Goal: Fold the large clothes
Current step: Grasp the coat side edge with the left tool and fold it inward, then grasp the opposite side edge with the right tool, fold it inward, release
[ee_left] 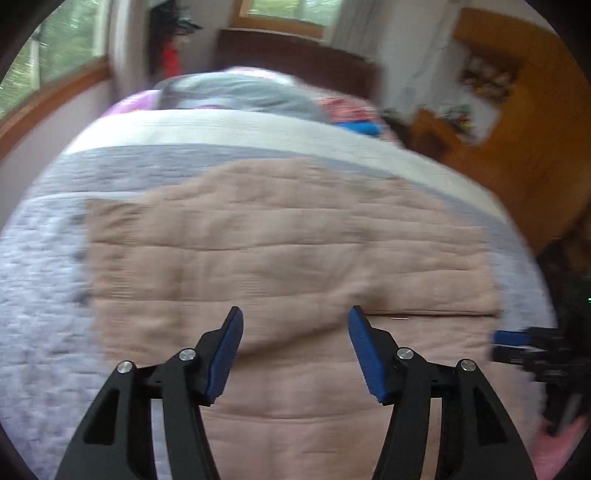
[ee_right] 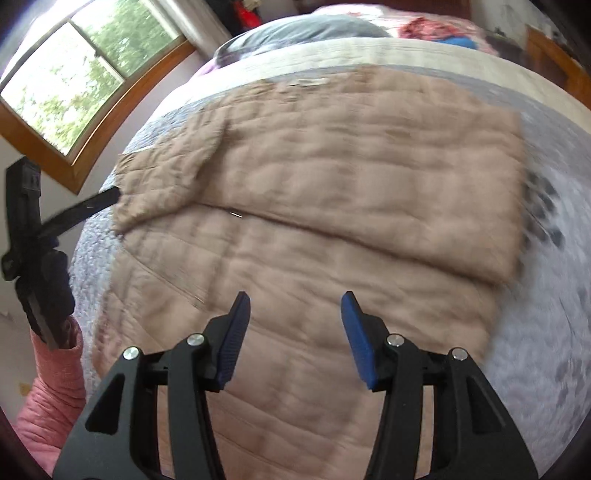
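The bed (ee_right: 546, 302), under a grey and cream quilted cover, carried a tan quilted coat (ee_right: 314, 221) spread across the middle of the frame, with a grey pillow (ee_right: 303, 31) and bright cloths (ee_right: 432, 26) along the top.

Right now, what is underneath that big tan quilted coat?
The tan quilted coat lies spread on a bed cover, pale grey and textured, which shows around its edges. Whatever sits directly beneath the coat's middle is covered and cannot be seen.

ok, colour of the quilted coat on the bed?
Light tan coat; the right wrist view shows it best.
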Demonstrator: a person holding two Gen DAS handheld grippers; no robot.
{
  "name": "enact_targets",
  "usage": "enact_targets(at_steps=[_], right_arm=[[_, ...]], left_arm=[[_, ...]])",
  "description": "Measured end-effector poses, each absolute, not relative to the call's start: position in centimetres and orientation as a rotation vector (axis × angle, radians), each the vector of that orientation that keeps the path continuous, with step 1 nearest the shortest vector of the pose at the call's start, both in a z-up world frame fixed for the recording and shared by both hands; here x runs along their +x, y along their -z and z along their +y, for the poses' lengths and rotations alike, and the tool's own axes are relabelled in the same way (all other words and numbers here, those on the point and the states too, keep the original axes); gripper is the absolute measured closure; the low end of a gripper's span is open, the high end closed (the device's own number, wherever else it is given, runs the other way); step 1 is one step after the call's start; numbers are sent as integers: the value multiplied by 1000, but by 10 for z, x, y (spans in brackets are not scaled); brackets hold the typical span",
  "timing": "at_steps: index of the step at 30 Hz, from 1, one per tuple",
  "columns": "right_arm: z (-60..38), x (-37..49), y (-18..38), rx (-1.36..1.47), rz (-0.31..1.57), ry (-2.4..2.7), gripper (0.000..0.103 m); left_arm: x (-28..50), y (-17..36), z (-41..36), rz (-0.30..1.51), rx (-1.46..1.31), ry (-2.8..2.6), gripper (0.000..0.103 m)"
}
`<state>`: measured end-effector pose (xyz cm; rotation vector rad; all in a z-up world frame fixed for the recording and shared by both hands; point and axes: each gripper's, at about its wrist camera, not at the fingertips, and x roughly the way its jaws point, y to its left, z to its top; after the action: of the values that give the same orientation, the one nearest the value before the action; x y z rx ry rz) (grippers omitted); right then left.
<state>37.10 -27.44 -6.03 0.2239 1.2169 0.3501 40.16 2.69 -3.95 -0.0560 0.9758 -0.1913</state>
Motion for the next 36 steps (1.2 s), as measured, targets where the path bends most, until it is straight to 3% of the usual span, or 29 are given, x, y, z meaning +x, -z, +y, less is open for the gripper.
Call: enact_targets(at_steps=[7, 15, 16, 18, 20, 22, 29, 36], right_arm=[[-198, 442, 59, 204, 1273, -393, 52], [-148, 499, 80, 242, 1323, -418, 52], [-144, 507, 87, 256, 1340, -415, 53], [-137, 517, 98, 277, 1363, -432, 67], [-134, 521, 106, 296, 1371, -454, 89], [-138, 520, 101, 312, 1348, -468, 96], [-193, 491, 36, 274, 1177, -407, 98], [-280, 460, 1, 263, 1078, -226, 98]], left_arm=[[437, 102, 75, 1149, -48, 14, 51], [432, 112, 71, 1100, -51, 43, 51], [431, 111, 75, 1099, -59, 47, 51], [432, 109, 80, 1098, -71, 60, 51], [431, 104, 81, 1095, -89, 69, 51], [428, 92, 87, 1076, -126, 87, 52], [417, 41, 85, 930, -147, 116, 52], [443, 42, 43, 942, -87, 148, 52]])
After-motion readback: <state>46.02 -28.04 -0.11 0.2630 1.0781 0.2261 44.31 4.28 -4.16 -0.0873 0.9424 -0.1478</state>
